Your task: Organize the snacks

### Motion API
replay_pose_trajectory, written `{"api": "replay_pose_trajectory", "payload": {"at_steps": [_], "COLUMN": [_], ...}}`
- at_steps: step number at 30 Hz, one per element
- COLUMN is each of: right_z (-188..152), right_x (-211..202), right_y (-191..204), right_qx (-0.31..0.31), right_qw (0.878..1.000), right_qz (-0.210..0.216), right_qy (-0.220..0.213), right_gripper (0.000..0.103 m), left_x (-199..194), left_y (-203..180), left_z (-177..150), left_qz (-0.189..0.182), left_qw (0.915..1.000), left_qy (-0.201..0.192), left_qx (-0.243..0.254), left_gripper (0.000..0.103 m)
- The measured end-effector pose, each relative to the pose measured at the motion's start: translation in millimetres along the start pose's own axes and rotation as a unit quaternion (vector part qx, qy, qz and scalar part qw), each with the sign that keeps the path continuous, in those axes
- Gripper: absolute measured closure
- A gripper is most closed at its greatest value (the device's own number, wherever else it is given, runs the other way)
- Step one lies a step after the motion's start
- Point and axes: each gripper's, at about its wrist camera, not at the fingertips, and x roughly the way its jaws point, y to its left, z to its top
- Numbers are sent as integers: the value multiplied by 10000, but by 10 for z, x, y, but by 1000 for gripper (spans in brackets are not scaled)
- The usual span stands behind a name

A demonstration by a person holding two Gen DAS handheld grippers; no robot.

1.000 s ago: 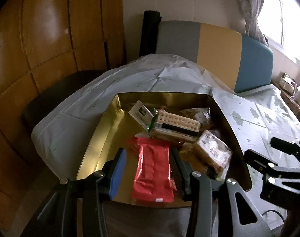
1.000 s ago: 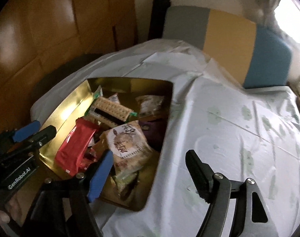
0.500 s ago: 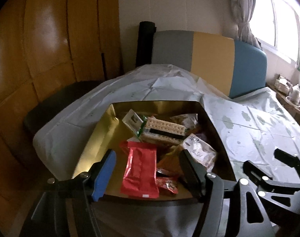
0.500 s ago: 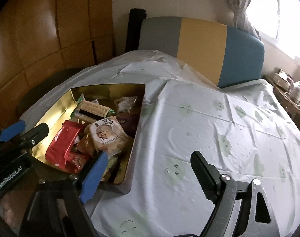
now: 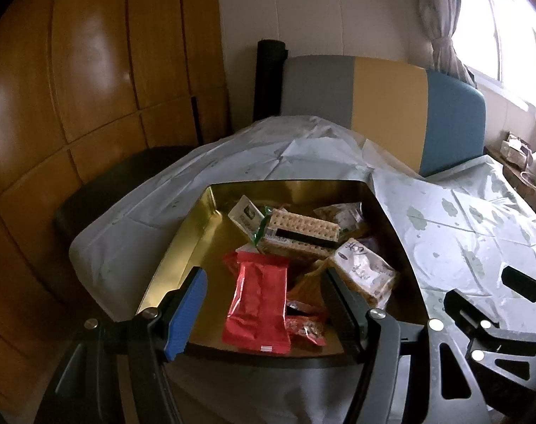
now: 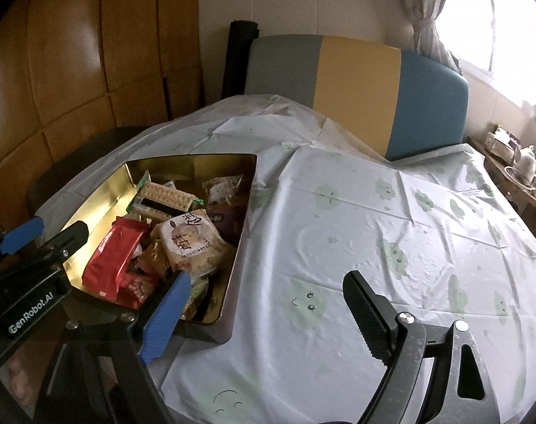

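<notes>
A gold tin (image 5: 183, 247) sits on the table's left part, heaped with snacks. A red packet (image 5: 259, 304) lies flat near its front wall. Behind it are a cracker pack (image 5: 303, 229) and a beige printed bag (image 5: 363, 272). My left gripper (image 5: 264, 282) hovers open over the tin's front edge, its fingers clear of the red packet on both sides. My right gripper (image 6: 268, 282) is open over the tablecloth just right of the tin (image 6: 91, 219), holding nothing. The right wrist view also has the red packet (image 6: 112, 258) and the beige bag (image 6: 190, 240).
A pale tablecloth with green cloud faces (image 6: 391, 229) covers the table to the right of the tin. Behind the table stands a grey, yellow and blue seat back (image 5: 388, 113). Wooden panels (image 5: 91, 70) line the left wall. A teapot (image 6: 525, 162) stands on a side table at the far right.
The left jaws have spread wide from either side of the red packet, which stays lying in the tin. Both grippers have drawn back from the tin, and the right jaws stand slightly wider.
</notes>
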Motion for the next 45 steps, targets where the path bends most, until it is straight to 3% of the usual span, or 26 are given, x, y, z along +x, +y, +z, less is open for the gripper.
{"api": "replay_pose_trajectory", "payload": {"at_steps": [45], "right_z": [-5], "right_x": [40], "right_y": [62], "right_qx": [-90], "right_qw": [9999], "right_qz": [45], "right_qy": [58], "right_gripper": [13], "left_x": [95], "left_y": [2], "left_z": [-4], "left_qz": [-39], "left_qw": [9998], "left_qy": [198], "left_qx": [-32], "left_gripper": [35]}}
